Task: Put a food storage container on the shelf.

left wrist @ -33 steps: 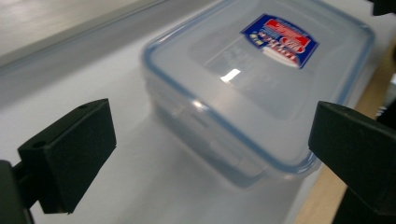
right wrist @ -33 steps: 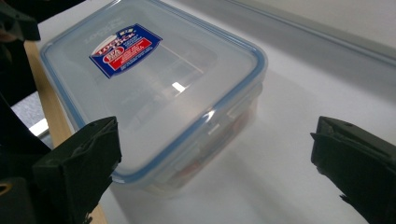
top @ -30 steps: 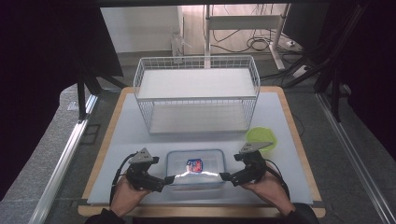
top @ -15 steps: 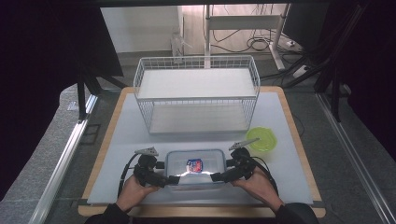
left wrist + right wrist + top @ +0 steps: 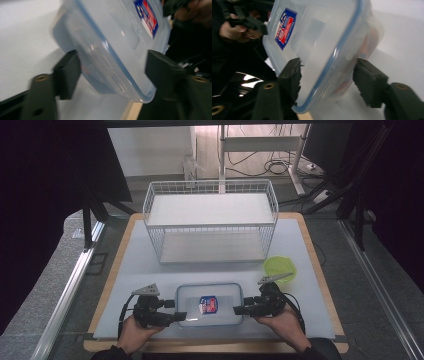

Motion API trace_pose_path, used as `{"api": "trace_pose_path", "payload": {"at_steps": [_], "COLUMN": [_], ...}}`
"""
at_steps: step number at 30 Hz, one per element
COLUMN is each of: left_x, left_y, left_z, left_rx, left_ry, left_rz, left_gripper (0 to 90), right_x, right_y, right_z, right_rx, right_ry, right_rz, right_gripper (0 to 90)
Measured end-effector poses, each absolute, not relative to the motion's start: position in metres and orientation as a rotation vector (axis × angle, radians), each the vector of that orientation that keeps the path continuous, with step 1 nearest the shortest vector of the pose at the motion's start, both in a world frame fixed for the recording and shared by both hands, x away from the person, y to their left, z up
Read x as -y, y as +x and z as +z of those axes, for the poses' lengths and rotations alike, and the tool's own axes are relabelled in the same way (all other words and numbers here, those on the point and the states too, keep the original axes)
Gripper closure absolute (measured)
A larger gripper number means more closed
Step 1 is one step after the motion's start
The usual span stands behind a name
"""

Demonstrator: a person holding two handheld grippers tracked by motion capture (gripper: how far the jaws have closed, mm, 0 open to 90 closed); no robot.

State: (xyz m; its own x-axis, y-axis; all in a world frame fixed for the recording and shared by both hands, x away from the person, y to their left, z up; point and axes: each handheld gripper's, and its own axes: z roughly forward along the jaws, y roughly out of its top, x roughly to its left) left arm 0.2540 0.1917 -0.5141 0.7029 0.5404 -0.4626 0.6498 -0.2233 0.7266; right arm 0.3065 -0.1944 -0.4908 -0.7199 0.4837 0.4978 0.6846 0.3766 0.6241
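While clear lidded container [image 5: 209, 304] sits at near edge of worktop [image 5: 145, 270], white wire rack [image 5: 210, 220] stands well behind it, green bowl [image 5: 280, 268] off to right rear; nothing between grippers and container. Left gripper [image 5: 179, 317] at container's left end, right gripper [image 5: 239, 310] at right end; jaws of both just closing, container edge between them, each half spread, pads near sides but firm contact unclear. Lid carries red-blue label [image 5: 209, 304]; writing unreadable.
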Motion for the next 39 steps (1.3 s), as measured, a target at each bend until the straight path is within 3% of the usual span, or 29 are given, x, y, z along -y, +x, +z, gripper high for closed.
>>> {"api": "trace_pose_path", "payload": {"at_steps": [2,19,39], "left_x": [-0.195,-0.196,-0.192], "left_y": [0.252,0.253,0.262], "left_z": [-0.515,-0.51,-0.486], "left_rx": [-0.929,-0.997,-0.961], "left_ry": [1.865,1.762,1.757], "left_rz": [-0.146,-0.138,-0.058], "left_gripper": [38.6,51.4,51.4], "right_x": [0.199,0.204,0.208], "right_y": [0.304,0.296,0.303], "right_z": [-0.492,-0.487,-0.465], "right_rx": [2.359,2.292,2.327], "right_ry": [-1.05,-1.153,-1.113], "right_rz": [-1.268,-1.383,-1.524], "right_gripper": [45.6,56.0,56.2]}}
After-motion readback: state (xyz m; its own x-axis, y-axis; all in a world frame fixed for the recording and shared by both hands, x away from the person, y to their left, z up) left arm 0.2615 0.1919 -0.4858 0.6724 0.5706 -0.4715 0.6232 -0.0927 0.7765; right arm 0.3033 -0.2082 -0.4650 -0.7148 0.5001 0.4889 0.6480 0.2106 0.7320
